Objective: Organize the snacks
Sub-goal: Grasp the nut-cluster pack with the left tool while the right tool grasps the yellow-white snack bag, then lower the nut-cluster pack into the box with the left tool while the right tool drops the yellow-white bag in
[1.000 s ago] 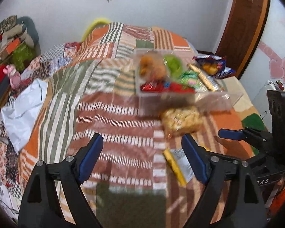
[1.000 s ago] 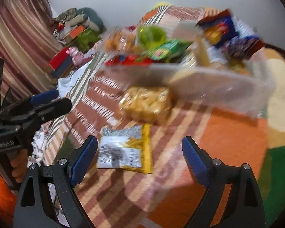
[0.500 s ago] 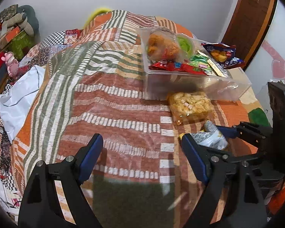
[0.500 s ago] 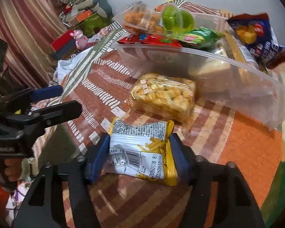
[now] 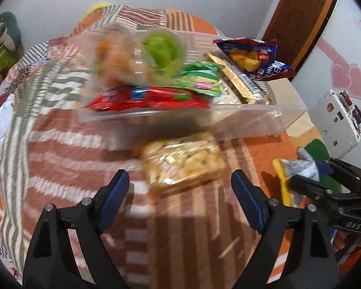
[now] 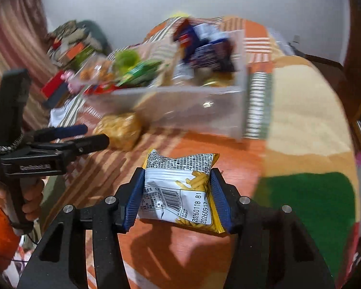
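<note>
Right wrist view: the yellow-and-white snack packet [image 6: 178, 192] reads 20260118 and 20260917.

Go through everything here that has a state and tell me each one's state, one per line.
Right tool: just closed, shut on the fries packet.
Left tool: jaws just opening, open and empty, pointed at the clear-wrapped snack pack.
Clear-wrapped snack pack: lying on the bedspread, outside the bin.
Clear plastic bin: lidless, full of snacks.

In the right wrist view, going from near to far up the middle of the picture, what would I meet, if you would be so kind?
Right gripper, shut on the yellow-and-white snack packet → bare orange bedspread → clear plastic bin → blue chip bag standing in it → white wall.
</note>
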Demonstrator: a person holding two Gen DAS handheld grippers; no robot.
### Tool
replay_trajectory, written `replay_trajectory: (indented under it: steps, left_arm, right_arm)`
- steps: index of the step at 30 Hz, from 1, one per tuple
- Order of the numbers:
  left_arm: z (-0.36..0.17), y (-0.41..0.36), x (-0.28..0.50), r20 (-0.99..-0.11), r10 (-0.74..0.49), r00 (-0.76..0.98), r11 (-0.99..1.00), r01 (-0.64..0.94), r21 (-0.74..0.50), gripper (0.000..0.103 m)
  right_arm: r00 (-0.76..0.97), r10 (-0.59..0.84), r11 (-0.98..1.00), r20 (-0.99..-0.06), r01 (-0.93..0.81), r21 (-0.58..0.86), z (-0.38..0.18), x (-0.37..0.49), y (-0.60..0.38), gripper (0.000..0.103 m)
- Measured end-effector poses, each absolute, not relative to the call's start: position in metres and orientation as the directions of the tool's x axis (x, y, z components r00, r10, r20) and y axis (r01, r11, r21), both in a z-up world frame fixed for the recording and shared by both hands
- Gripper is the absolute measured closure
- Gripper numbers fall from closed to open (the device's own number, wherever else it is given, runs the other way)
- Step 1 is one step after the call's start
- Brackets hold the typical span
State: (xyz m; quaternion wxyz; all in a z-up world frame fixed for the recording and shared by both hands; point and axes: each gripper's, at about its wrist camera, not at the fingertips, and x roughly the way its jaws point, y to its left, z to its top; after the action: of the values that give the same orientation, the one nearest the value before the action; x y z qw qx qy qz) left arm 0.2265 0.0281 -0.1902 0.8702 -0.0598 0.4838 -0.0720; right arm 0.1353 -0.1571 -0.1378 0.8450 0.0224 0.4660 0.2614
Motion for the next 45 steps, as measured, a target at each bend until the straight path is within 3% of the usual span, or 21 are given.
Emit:
replay_trajectory:
  steps: [7,10,15,26,32,45]
  left_arm:
    - [-0.211,0.020,0.254,-0.858,-0.159,0.488,0.985,0.021,-0.171,0.015]
    - [-0.212,0.018,0.253,-0.851,-0.150,0.504,0.987,0.031,-0.156,0.025]
    - [-0.205,0.016,0.235,-0.842,-0.146,0.520,0.989,0.067,-0.130,0.026]
    - [-0.136,0.018,0.203,-0.736,-0.205,0.645,0.978,0.111,-0.175,0.026]
    - [-0.103,0.016,0.225,-0.689,-0.238,0.684,0.969,0.118,-0.217,0.026]
    - [-0.128,0.014,0.276,-0.713,-0.211,0.668,0.975,0.088,-0.206,0.026]
  right_arm:
    - [0.468,0.473,0.870,-0.746,-0.384,0.311,-0.132,0.132,-0.173,0.052]
    - [0.481,0.484,0.866,-0.731,-0.382,0.322,-0.128,0.134,-0.180,0.052]
    - [0.498,0.497,0.861,-0.710,-0.382,0.335,-0.119,0.145,-0.183,0.052]
    - [0.554,0.524,0.848,-0.647,-0.410,0.335,-0.092,0.155,-0.175,0.052]
    - [0.580,0.527,0.846,-0.621,-0.424,0.323,-0.081,0.173,-0.161,0.052]
    - [0.574,0.493,0.861,-0.654,-0.427,0.276,-0.098,0.207,-0.141,0.052]
